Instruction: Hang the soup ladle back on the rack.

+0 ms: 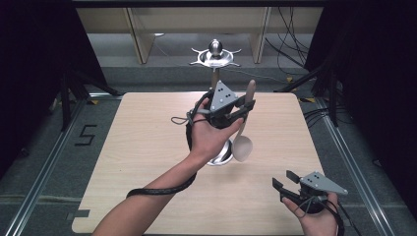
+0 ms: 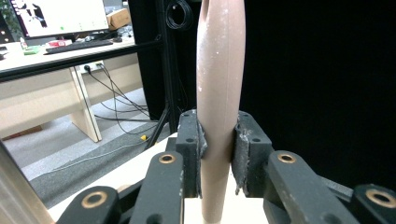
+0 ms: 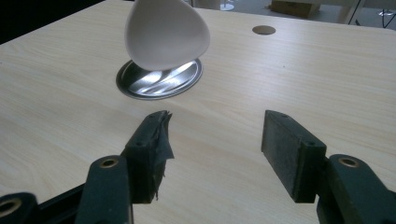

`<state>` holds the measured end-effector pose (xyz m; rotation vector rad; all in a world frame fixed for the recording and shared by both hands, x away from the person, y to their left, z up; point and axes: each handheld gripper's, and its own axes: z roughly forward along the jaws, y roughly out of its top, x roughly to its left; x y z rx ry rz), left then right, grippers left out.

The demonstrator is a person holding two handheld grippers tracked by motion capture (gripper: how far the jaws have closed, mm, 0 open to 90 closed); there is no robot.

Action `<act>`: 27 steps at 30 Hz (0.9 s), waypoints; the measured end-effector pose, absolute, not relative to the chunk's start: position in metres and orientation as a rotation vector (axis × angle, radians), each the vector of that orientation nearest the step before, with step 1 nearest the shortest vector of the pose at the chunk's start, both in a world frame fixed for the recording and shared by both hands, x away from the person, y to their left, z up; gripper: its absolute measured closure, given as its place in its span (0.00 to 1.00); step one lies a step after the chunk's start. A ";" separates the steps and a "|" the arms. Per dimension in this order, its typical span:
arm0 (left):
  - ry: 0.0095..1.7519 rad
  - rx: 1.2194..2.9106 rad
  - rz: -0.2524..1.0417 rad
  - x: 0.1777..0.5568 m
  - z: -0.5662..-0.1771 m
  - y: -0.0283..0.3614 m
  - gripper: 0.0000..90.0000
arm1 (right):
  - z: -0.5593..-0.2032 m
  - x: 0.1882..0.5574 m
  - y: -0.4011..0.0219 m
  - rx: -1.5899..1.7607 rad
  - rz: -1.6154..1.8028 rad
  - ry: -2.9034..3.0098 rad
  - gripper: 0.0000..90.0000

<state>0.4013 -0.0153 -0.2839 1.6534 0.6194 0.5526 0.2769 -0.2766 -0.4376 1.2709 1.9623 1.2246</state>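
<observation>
Jaws of left gripper (image 1: 244, 109) clamped on beige plastic spoon (image 1: 242, 144) above round steel dish (image 3: 159, 78); right gripper (image 3: 215, 140) jaws apart, empty.

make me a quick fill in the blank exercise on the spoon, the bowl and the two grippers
1. The left gripper has its fingers shut on the handle of the ____.
2. The spoon's bowl end hangs just above a shiny ____ bowl on the table.
3. The right gripper has its fingers ____, with nothing between them.
4. The spoon hangs with its handle end pointing ____.

Missing words: spoon; metal; open; up
</observation>
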 end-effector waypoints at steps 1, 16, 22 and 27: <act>0.624 1.652 0.557 0.402 -0.283 -0.015 0.82 | -0.437 0.274 -0.273 1.349 1.249 1.955 0.47; 0.666 1.630 0.597 0.406 -0.276 -0.017 0.82 | -0.439 0.275 -0.274 1.347 1.256 1.961 0.47; 0.676 1.622 0.608 0.407 -0.273 -0.017 0.82 | -0.439 0.275 -0.274 1.354 1.255 1.961 0.46; 0.685 1.619 0.612 0.408 -0.271 -0.017 0.82 | -0.439 0.277 -0.277 1.303 1.238 1.966 0.46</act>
